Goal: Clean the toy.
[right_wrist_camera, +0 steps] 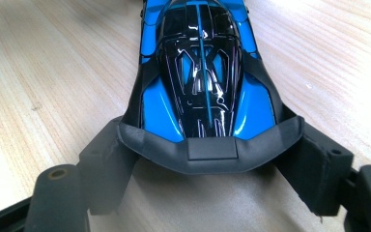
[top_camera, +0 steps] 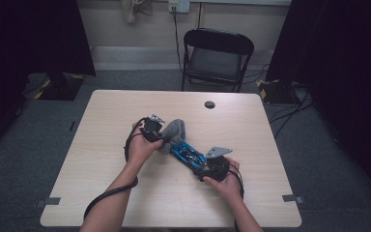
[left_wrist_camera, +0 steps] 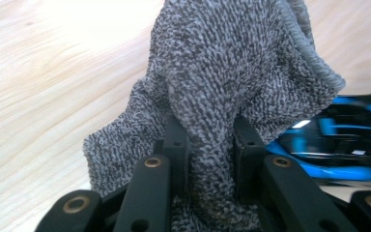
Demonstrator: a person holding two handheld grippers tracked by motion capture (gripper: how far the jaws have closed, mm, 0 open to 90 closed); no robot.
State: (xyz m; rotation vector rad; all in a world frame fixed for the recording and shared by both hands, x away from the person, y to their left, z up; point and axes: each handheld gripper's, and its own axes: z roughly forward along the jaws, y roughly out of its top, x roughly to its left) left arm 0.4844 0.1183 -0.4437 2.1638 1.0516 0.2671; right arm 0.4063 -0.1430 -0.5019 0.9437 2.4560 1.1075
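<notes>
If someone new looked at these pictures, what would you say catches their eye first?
Most likely the glossy blue and black toy car, lying near the middle of the pale wooden table with its rear end gripped between the jaws of the right tongs. Next comes the grey knitted cloth just left of the car, a fold of it pinched in the left tongs. Behind the table stands a black folding chair.

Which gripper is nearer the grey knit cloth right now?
Left. The left gripper is shut on the grey knit cloth; the right gripper holds the blue toy car beside it.
</notes>
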